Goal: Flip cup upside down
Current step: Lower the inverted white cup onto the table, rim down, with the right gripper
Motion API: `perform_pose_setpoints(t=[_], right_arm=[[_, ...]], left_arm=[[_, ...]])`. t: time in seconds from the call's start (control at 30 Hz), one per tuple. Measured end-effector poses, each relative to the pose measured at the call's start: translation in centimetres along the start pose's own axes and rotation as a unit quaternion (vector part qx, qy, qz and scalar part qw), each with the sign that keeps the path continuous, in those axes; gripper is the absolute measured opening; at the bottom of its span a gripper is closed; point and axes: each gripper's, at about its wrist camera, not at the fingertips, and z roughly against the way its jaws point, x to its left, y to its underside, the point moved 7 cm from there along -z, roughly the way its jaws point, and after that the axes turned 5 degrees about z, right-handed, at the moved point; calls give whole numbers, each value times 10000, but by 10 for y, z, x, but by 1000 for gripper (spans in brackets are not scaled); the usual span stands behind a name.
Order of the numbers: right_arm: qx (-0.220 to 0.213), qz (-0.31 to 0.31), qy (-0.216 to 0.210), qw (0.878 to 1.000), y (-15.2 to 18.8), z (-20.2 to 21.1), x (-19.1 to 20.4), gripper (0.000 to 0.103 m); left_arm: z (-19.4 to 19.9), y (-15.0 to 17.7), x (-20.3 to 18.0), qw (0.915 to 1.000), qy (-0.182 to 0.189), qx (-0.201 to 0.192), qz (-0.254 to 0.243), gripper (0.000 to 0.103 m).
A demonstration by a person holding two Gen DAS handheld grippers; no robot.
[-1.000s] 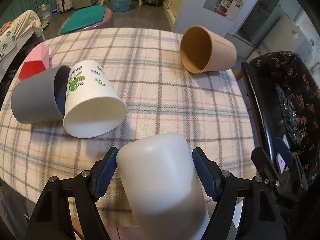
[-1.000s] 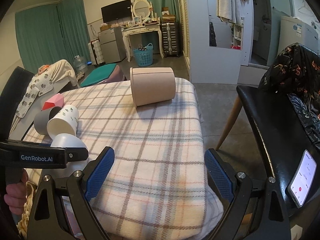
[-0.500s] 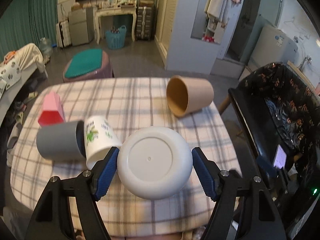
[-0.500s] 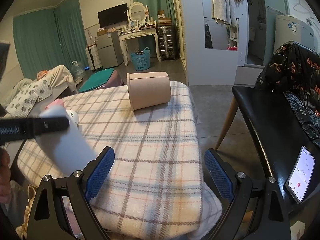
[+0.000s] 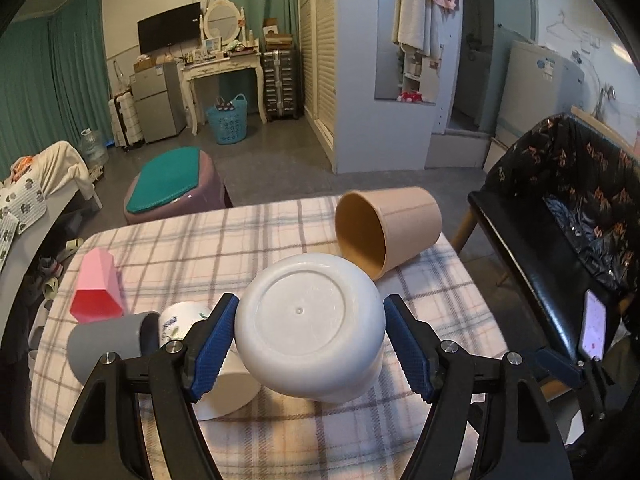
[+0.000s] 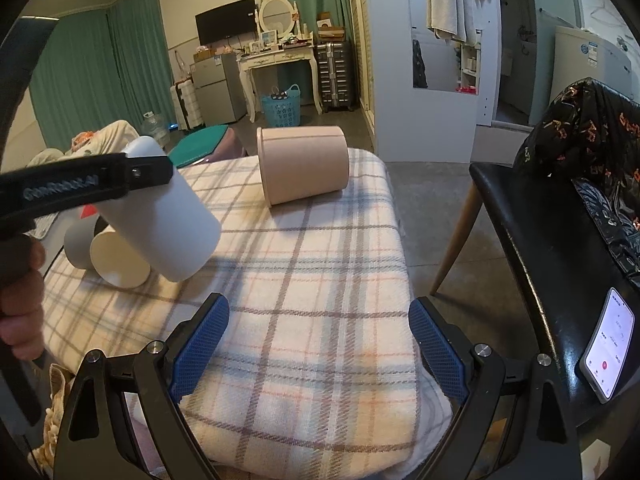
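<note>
Small tabletop [image 5: 280, 436] w/ plaid cloth, edges hanging over. Tan cup [image 5: 386, 236] on its side near far right corner, mouth toward left. Pink-red block [image 5: 97, 288] near left edge. Gray cup [image 5: 108, 346] and white floral cup [image 5: 218, 376] on sides, touching, at left edge, closer to near side.

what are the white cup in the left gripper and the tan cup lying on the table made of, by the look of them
White cup: likely molded plastic with a smooth, faintly glossy finish; its base shows a round ring and a central dot like an injection mark. Tan cup: probably matte plastic or a fibre composite; it has an even, dull surface, a thick rim and a darker inside. The pictures alone leave this open.
</note>
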Motion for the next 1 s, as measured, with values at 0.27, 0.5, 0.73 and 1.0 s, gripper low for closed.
perform_pose_setpoints(t=[0.27,0.5,0.73,1.0], right_arm=[[100,21,0,9999,4,-7,2,92],[140,52,26,9999,3,-11,5,92],[154,85,53,9998,3,-9,8,92],[136,79,122,9998,3,-3,7,92]], left_arm=[[-13,7,-8,9998,67,136,-143,75],[-15,7,-13,9996,26,45,-266,75],[-16,7,-13,9995,35,0,-302,75],[-21,8,-16,9990,208,255,-291,77]])
